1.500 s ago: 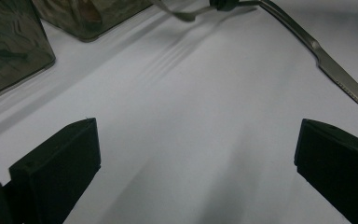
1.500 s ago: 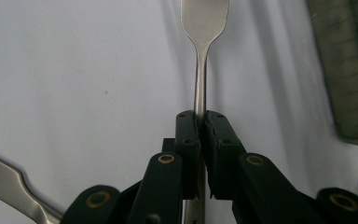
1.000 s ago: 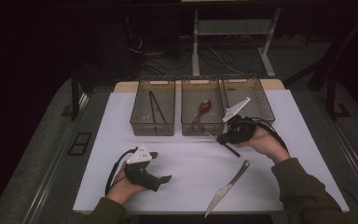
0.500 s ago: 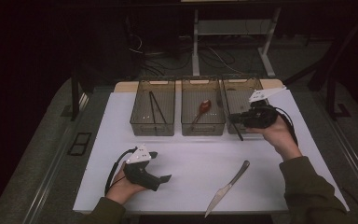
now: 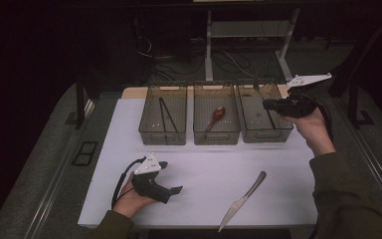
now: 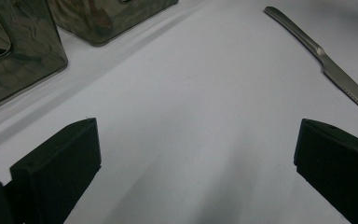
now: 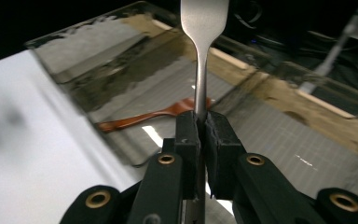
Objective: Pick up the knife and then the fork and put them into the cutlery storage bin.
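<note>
My right gripper [image 5: 271,105] [image 7: 201,125] hangs over the right clear bin [image 5: 264,130], shut on a slim metal utensil [image 7: 200,70]. The utensil's flat handle end points away from the jaws; its other end is hidden. A red-brown spoon [image 5: 217,115] [image 7: 154,116] lies in the middle bin [image 5: 216,134]. My left gripper [image 5: 175,189] [image 6: 196,163] rests on the white table near the front left, open with nothing between its jaws. A metal table knife [image 5: 242,199] [image 6: 326,65] lies on the table at the front right.
The left bin [image 5: 162,135] holds long black sticks [image 5: 167,115]. All three bins stand in a row at the back of the white tabletop [image 5: 204,169]. Dark floor, cables and a table frame lie beyond the far edge.
The right gripper has risen and moved back and to the right with the utensil, from the table in front of the bins to above the right bin. The left gripper has stayed put.
</note>
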A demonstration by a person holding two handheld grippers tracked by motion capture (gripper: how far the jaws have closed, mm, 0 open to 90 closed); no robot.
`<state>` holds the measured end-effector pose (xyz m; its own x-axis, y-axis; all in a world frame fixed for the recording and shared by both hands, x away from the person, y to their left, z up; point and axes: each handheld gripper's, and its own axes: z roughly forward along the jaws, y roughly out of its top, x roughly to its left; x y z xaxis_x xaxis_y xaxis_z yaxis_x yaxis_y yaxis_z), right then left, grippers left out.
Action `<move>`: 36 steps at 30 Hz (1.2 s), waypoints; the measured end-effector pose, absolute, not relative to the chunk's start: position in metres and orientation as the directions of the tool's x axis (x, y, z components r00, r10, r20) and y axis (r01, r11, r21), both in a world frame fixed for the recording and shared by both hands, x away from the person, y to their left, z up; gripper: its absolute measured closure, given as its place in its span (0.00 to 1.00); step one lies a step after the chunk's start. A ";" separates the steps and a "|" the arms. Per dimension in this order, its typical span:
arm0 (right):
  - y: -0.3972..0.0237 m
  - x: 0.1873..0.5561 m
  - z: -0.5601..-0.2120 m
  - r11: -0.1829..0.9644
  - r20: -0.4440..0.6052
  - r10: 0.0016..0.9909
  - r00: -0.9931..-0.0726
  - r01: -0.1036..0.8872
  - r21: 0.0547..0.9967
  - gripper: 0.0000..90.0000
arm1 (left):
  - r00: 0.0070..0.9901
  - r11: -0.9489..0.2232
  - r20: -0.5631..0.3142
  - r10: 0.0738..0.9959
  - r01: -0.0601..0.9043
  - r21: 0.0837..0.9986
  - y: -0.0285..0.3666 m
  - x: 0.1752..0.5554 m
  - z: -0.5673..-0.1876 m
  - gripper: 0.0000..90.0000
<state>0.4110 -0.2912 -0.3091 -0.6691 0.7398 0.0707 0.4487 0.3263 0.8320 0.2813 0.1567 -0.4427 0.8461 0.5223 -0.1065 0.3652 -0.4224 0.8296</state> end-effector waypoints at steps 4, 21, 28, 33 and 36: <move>-0.299 0.422 -0.310 0.321 0.059 0.772 -0.633 0.468 0.824 0.92 | 0.843 -0.417 -0.110 0.527 0.369 0.831 0.157 0.281 -0.443 0.00; -0.328 0.459 -0.351 0.284 0.078 0.835 -0.544 0.549 0.786 0.92 | 0.845 -0.423 -0.116 0.521 0.375 0.825 0.157 0.281 -0.444 0.00; -0.334 0.462 -0.371 0.287 0.090 0.846 -0.526 0.590 0.754 0.92 | 0.845 -0.424 -0.119 0.521 0.377 0.823 0.157 0.281 -0.444 0.00; -0.333 0.464 -0.384 0.321 0.088 0.844 -0.529 0.628 0.709 0.92 | 0.846 -0.426 -0.123 0.519 0.381 0.821 0.156 0.282 -0.445 0.00; -0.329 0.466 -0.390 0.357 0.069 0.841 -0.537 0.646 0.675 0.92 | 0.847 -0.430 -0.122 0.518 0.381 0.819 0.156 0.282 -0.445 0.00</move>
